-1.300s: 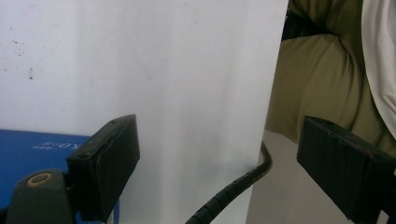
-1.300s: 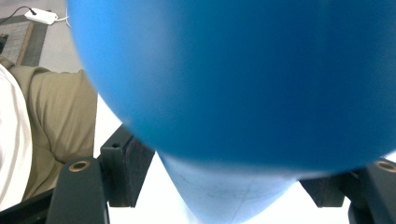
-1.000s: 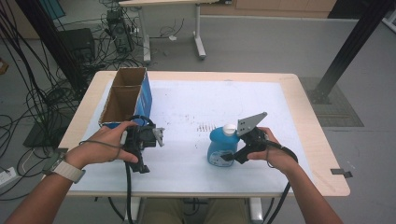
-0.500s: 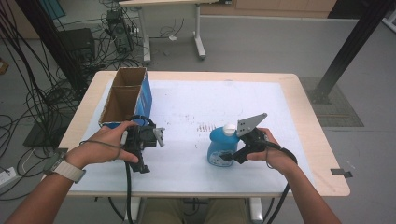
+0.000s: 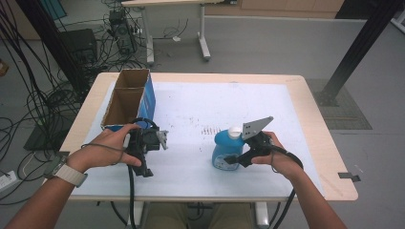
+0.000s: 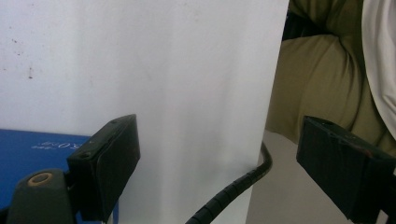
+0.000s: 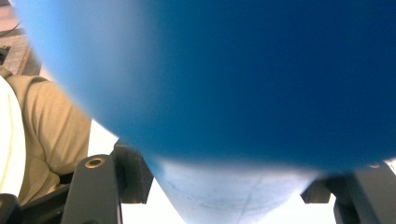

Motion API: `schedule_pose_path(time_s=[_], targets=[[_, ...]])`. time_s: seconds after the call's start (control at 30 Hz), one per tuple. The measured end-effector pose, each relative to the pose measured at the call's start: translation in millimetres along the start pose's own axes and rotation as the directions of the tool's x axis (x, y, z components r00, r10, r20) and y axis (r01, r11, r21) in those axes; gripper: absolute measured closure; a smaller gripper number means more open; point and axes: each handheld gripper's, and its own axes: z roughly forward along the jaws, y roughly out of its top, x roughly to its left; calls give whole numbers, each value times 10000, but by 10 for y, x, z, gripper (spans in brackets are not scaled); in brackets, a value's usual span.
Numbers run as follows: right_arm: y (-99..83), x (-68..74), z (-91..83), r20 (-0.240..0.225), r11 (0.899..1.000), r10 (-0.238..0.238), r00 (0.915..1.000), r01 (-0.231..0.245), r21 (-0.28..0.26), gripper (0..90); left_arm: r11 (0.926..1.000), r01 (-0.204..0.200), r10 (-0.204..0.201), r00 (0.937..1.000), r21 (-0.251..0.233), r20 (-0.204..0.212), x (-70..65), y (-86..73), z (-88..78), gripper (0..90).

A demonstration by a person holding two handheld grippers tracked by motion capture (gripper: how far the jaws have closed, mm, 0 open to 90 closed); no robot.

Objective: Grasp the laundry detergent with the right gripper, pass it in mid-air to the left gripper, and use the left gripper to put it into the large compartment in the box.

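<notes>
A blue bottle (image 5: 226, 150) is flanked by the right gripper (image 5: 232, 159), jaws just closing, grip unconfirmed; the left gripper (image 5: 149, 143) is held with jaws apart, empty, beside the box (image 5: 128, 98), where nothing is yet seen placed.

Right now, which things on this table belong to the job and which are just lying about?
In the job:
- blue bottle, upright, between the right claw jaws, which have just been closing
- open cardboard box, beside the left hand

Lying about:
- left claw, open, holding nothing
- cables on the floor

No legible text or labels
</notes>
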Motion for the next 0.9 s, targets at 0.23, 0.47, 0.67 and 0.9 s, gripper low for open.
schedule_pose_path(time_s=[0.23, 0.47, 0.67, 0.9], targets=[[-8, -5, 2, 43, 10000, 16, 10000, -15, -83, 351, 10000, -10, 10, 10000, 6, 5, 3, 2, 3, 137], [-20, -6, 7, 14, 9998, 85, 10000, -85, -154, 355, 10000, -23, 23, 10000, 12, 2, 4, 6, 3, 138], [-23, -5, 21, -14, 9998, 97, 10000, -97, -174, 357, 10000, -20, 20, 10000, 21, 11, 3, 8, 5, 137], [-27, -10, 41, -36, 9996, 110, 9999, -111, -269, 369, 10000, -19, 19, 10000, 4, 7, 2, 7, 9, 137]])
